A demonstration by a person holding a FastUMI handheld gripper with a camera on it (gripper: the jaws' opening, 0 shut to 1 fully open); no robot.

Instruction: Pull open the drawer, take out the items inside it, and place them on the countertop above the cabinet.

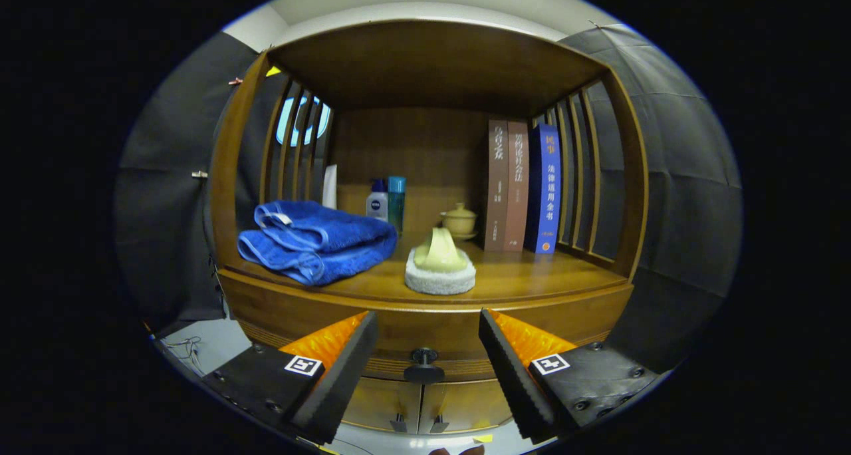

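- Gripper view, facing a wooden cabinet (266,308) with an open shelf niche above a drawer (399,338).
- Tongs (427,368) spread wide apart, gripping nothing; orange-backed black fingers (346,362) flanking the dark round drawer knob (423,365), knob in the gap between them and slightly beyond the tips, no visible contact.
- Drawer front shut, flush under the worktop (532,279) edge; contents hidden.
- Two small cabinet doors (459,405) below the drawer, closed, with little handles side by side.
- On the worktop, left: folded blue towel (312,239), two layers stacked.
- Centre, near the front edge: pale yellow-green cup (437,250) lying on a round white pad (440,279).
- Behind, toward the back panel: white bottle with blue label (377,202) just beside a teal bottle (396,199); small lidded cream pot (459,220) on a saucer further right.
- Right: three upright books, two brown (506,185) and one blue (546,189), touching one another, beside the slatted side wall.
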